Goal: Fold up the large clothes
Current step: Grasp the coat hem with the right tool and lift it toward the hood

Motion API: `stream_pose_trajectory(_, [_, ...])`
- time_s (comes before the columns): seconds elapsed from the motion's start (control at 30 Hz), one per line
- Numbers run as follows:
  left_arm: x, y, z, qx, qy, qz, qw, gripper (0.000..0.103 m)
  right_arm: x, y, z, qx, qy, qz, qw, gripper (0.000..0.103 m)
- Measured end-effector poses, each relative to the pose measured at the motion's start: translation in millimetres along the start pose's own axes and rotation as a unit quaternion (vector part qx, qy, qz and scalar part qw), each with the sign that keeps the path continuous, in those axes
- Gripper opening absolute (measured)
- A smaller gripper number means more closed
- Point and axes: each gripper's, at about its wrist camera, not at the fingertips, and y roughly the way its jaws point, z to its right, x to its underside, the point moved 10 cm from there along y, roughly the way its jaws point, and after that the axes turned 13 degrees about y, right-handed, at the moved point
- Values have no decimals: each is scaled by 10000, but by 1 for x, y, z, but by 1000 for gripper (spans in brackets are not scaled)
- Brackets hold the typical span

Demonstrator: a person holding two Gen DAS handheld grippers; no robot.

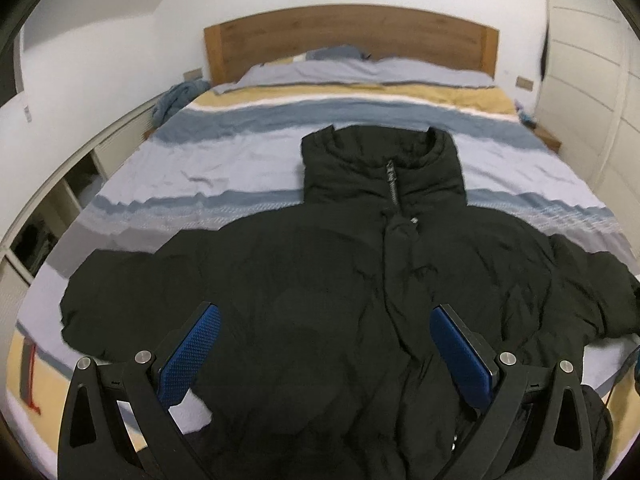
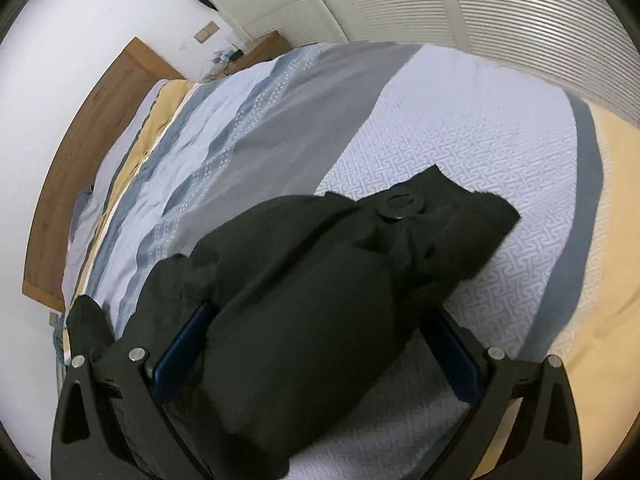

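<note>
The black jacket [image 1: 340,280] lies face up on the bed [image 1: 240,160], collar toward the headboard [image 1: 352,40]; the left gripper [image 1: 324,344] hovers wide over its chest, while the right gripper [image 2: 316,344], fingers spread round the sleeve [image 2: 320,300], should close low, then carry it toward the zip.

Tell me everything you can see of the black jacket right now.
The black jacket is a puffy, padded-looking coat lying front up on the striped bedcover, collar toward the headboard. Its high collar stands up, and the front zipper looks closed. Both sleeves spread sideways, fabric creased. The open left claw hovers over its lower body; contact is unclear. In the right wrist view, one sleeve runs between the right claw fingers, jaws wide, a round patch near the cuff.
</note>
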Motion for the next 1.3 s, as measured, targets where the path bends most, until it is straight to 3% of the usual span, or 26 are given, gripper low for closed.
stream_pose_trajectory(0.07, [6,-2,-3,-59,-63,-226,9997,103,-3,2,-1,30,80,-86,9999,96])
stream_pose_trajectory(0.1, [9,-2,-5,-73,-78,-288,9995,103,-5,2,-1,34,93,-117,9999,84])
stream_pose_trajectory(0.3, [14,-17,-19,-201,-249,-574,9978,103,-12,1,-12,81,29,-265,9996,34])
stream_pose_trajectory(0.4, [15,-30,-32,-321,-320,-653,9968,103,-15,-10,-30,-9,-243,-225,9995,22])
stream_pose_trajectory(0.67, [22,-54,-66,-360,-813,-728,9934,102,1,-65,-105,-511,-1281,-90,9904,19])
stream_pose_trajectory(0.83, [20,-68,-78,-308,-901,-721,9928,102,34,-103,-158,-893,-1861,-161,9783,19])
stream_pose_trajectory(1.1, [12,-106,-109,-276,-972,-524,9935,103,141,-152,-225,-1195,-3129,-552,9406,19])
stream_pose_trajectory(1.3, [22,-136,-132,-328,-969,-581,9931,102,235,-169,-233,-1163,-3837,-1032,9103,19])
